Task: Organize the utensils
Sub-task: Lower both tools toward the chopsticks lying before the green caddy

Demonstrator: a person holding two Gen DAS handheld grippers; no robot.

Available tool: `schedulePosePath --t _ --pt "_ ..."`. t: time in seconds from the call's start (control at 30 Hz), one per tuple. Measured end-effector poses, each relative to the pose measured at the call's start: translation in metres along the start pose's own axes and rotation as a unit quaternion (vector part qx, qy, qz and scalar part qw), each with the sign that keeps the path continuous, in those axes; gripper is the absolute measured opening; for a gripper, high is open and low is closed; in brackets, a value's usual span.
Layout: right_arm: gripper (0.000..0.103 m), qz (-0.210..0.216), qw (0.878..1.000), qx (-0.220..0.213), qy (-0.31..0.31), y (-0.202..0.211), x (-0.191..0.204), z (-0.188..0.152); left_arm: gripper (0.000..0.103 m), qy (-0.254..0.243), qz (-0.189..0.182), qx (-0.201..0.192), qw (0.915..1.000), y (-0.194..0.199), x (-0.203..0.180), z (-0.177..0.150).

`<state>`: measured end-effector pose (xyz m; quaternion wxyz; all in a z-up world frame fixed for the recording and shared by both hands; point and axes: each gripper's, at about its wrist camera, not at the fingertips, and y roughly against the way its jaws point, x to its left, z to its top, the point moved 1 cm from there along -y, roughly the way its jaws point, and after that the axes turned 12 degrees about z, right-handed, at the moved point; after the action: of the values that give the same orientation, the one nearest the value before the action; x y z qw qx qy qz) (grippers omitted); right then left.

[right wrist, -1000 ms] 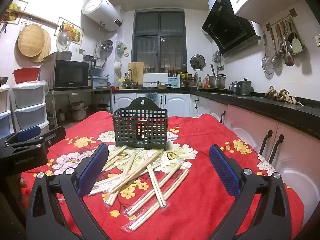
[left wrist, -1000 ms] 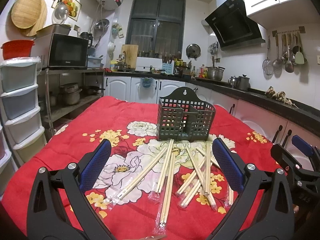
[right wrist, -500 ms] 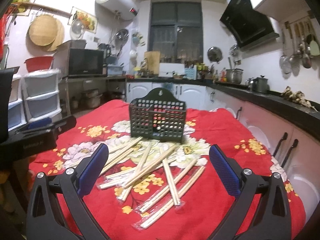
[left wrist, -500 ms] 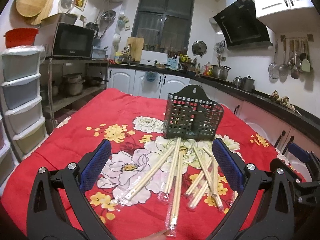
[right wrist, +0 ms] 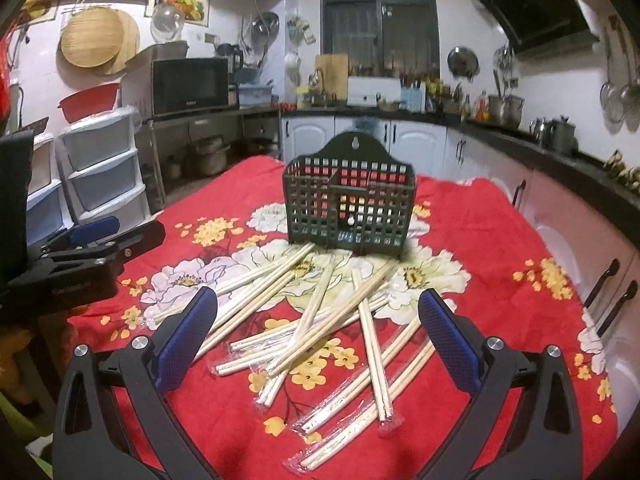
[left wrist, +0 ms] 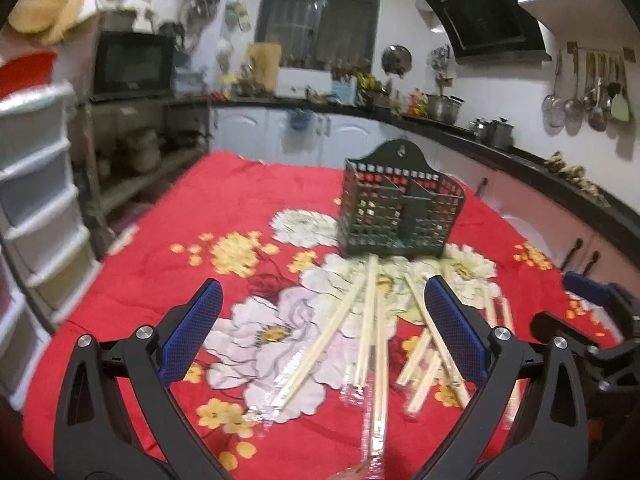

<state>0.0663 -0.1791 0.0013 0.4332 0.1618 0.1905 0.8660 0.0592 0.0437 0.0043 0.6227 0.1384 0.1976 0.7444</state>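
Several pairs of wrapped wooden chopsticks (right wrist: 320, 320) lie scattered on the red flowered tablecloth, in front of a dark green slotted utensil basket (right wrist: 350, 210) that stands upright with two compartments. The chopsticks (left wrist: 372, 332) and basket (left wrist: 400, 216) also show in the left wrist view. My left gripper (left wrist: 320, 320) is open and empty, above the near ends of the chopsticks. My right gripper (right wrist: 318, 324) is open and empty, above the pile. Each gripper shows at the edge of the other's view.
The table (right wrist: 500, 248) is covered in red cloth. Plastic drawers (right wrist: 104, 172) and a shelf with a microwave (right wrist: 188, 84) stand at the left. White cabinets and a dark counter (right wrist: 560, 184) run along the back and right.
Both grippers have moved forward and lower toward the chopsticks; both views have swung, the basket shifting right in them. The left view is now blurred. Jaws stay open.
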Motion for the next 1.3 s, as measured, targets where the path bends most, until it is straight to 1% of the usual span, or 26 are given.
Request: schedulePosePath --t 0.07,0.13,0.3,0.43,0.47,0.53,0.6,0.67,0.73,0.9,1.0,1.03,1.07,1.2,1.3 --pt "0.097 -0.001 1.0 0.011 -0.003 -0.006 -0.006 0.003 0.093 -0.003 -0.001 0.015 0.9999 -0.007 0.0 0.003" --pt "0.097 -0.004 1.0 0.018 -0.005 -0.01 -0.011 0.006 0.093 -0.019 0.0 0.028 0.9994 -0.015 0.0 0.005" --pt "0.096 0.001 0.999 0.033 -0.02 -0.021 -0.03 0.017 0.093 -0.056 -0.018 0.054 0.9968 -0.034 -0.006 0.011" --pt "0.086 -0.006 0.998 0.052 -0.036 -0.034 -0.049 0.025 0.092 -0.073 -0.036 0.082 0.9933 -0.052 -0.012 0.013" --pt "0.085 -0.009 0.997 0.058 -0.041 -0.039 -0.054 0.026 0.089 -0.079 -0.04 0.085 0.9924 -0.056 -0.015 0.014" --pt "0.081 -0.007 0.996 0.07 -0.05 -0.047 -0.063 0.029 0.086 -0.091 -0.047 0.1 0.9897 -0.066 -0.018 0.014" --pt "0.078 -0.008 0.995 0.085 -0.057 -0.056 -0.071 0.03 0.082 -0.104 -0.058 0.12 0.9856 -0.079 -0.023 0.013" --pt "0.074 -0.008 0.993 0.098 -0.062 -0.064 -0.077 0.031 0.075 -0.115 -0.062 0.128 0.9832 -0.087 -0.025 0.012" --pt "0.071 -0.002 0.993 0.103 -0.066 -0.071 -0.083 0.031 0.065 -0.126 -0.064 0.144 0.9794 -0.101 -0.028 0.01" --pt "0.062 -0.003 0.99 0.119 -0.072 -0.086 -0.096 0.031 0.053 -0.135 -0.081 0.18 0.9709 -0.128 -0.031 0.004" --pt "0.058 0.003 0.989 0.128 -0.075 -0.094 -0.102 0.031 0.042 -0.144 -0.088 0.194 0.9664 -0.139 -0.035 0.002" --pt "0.056 0.003 0.988 0.133 -0.077 -0.097 -0.104 0.031 0.037 -0.146 -0.092 0.199 0.9646 -0.142 -0.037 0.001" --pt "0.054 0.007 0.987 0.138 -0.08 -0.1 -0.105 0.032 0.035 -0.151 -0.094 0.202 0.9631 -0.145 -0.039 0.0" --pt "0.051 0.02 0.982 0.156 -0.102 -0.114 -0.115 0.03 0.034 -0.169 -0.094 0.218 0.9564 -0.16 -0.049 -0.003" --pt "0.05 0.028 0.977 0.167 -0.127 -0.124 -0.126 0.03 0.034 -0.168 -0.097 0.222 0.9555 -0.169 -0.052 -0.002"
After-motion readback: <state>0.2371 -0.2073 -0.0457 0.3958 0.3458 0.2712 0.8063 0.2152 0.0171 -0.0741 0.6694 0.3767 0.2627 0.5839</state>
